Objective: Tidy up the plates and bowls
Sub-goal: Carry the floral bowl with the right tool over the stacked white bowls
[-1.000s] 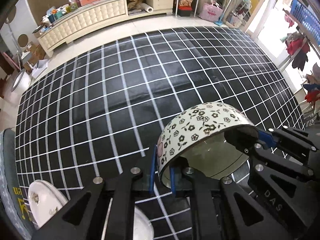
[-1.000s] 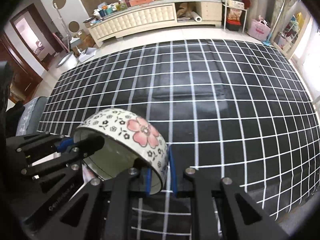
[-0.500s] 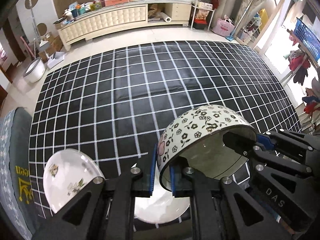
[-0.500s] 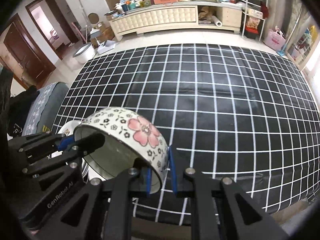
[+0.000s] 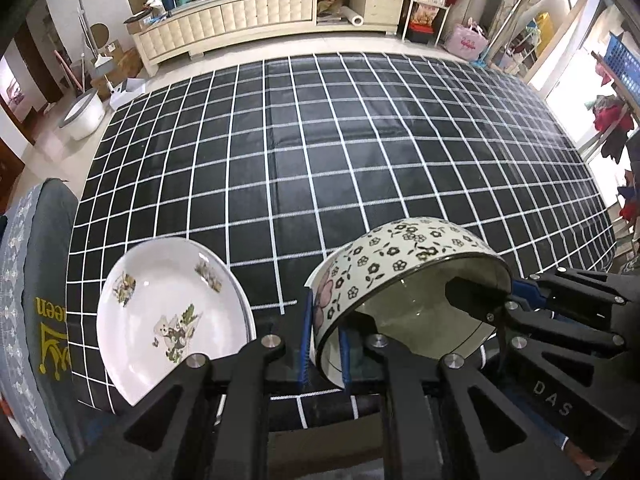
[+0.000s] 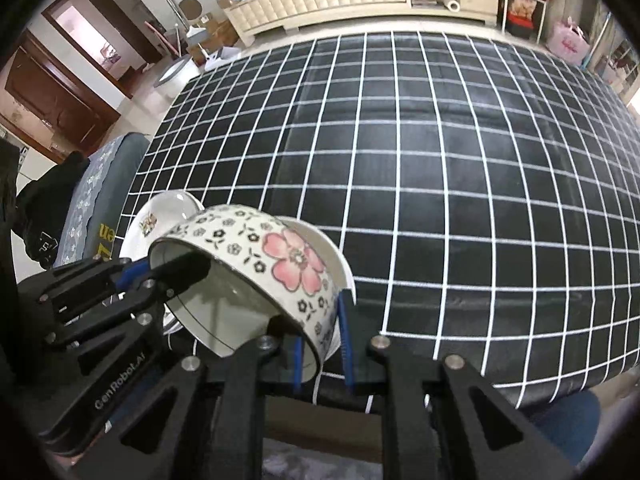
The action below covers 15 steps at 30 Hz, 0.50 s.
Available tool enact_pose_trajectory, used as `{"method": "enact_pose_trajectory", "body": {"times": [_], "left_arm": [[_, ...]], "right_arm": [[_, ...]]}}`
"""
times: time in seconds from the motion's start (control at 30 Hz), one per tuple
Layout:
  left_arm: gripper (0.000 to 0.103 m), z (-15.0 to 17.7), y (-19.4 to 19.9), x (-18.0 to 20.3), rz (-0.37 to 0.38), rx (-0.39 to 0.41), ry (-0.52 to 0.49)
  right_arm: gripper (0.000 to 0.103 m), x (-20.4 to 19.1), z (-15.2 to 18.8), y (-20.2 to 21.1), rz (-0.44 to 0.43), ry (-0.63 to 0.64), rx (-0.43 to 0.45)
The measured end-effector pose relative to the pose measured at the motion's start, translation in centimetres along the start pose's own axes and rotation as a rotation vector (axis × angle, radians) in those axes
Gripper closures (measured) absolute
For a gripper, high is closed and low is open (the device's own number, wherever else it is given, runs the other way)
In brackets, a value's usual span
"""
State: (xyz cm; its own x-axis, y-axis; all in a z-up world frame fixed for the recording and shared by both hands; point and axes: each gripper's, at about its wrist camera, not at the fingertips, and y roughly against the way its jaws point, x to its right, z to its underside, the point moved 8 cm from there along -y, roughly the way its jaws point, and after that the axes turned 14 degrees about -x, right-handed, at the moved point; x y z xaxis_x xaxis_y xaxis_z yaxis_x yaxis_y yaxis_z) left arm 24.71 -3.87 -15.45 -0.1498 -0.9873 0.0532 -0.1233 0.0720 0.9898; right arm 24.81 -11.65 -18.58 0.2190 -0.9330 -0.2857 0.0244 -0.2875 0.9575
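Above the white decorated ceramic plate (image 5: pixel 168 312), both hand-held grippers clamp the floral ceramic bowl (image 5: pixel 400 276); lower it level, gently.

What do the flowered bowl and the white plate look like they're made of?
Flowered bowl: probably glazed ceramic, with a glossy, reflective inside and printed blossoms. White plate: likely glazed porcelain or ceramic, smooth and shiny with decal pictures; melamine can't be ruled out.

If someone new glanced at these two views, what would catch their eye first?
Probably the flowered bowl, tilted on its side above the table's near edge, with the left gripper and the right gripper each pinching opposite rims. Next, the white plate lying near the left corner of the black grid tablecloth.
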Motion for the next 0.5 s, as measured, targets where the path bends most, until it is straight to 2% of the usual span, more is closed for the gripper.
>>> {"method": "enact_pose_trajectory", "body": {"times": [0.23, 0.5], "left_arm": [[0.093, 1.1, -1.1, -0.3, 0.016, -0.023, 0.005], [0.093, 1.0, -2.2, -0.6, 0.039, -0.042, 0.019]], "right_arm": [[0.084, -0.3, 1.0, -0.9, -0.003, -0.01, -0.025], [0.084, -0.1, 0.8, -1.9, 0.007, -0.013, -0.051]]}}
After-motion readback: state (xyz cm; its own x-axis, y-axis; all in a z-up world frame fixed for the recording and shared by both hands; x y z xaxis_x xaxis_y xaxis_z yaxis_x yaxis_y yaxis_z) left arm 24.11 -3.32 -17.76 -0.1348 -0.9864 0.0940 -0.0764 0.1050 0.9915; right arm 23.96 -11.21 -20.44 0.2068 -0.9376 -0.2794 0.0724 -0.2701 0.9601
